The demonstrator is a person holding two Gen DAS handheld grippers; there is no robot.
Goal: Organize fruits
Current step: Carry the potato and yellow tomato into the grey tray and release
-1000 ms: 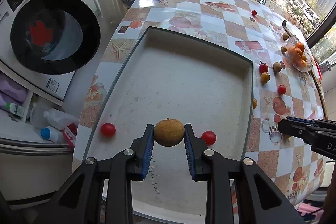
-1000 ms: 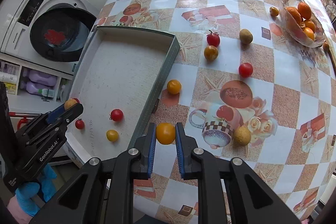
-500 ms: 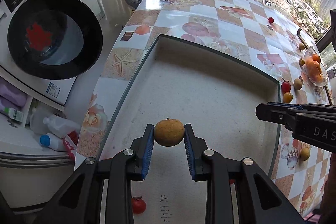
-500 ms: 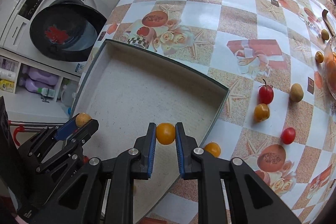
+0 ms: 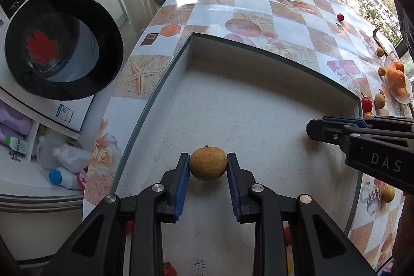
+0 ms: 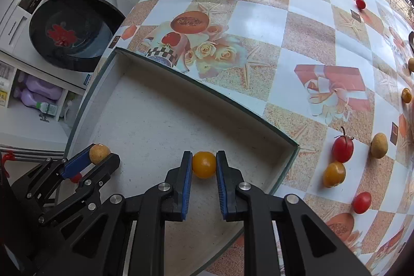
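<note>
Currently left gripper (image 5: 208, 167) clamps a brown fruit (image 5: 208, 163), right gripper (image 6: 204, 164) a yellow tomato (image 6: 204, 164), over the tray (image 6: 207, 88); released high, either may roll.

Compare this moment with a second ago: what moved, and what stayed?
Both tools carried their fruit forward over the tray. The right tool came from above the tablecloth. Unchanged: the left tool grips the brown fruit, the right the yellow tomato.

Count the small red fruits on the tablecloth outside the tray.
3: a far red fruit, a stemmed red fruit beside a yellow fruit, a near red fruit below them. Others may lie out of view.
</note>
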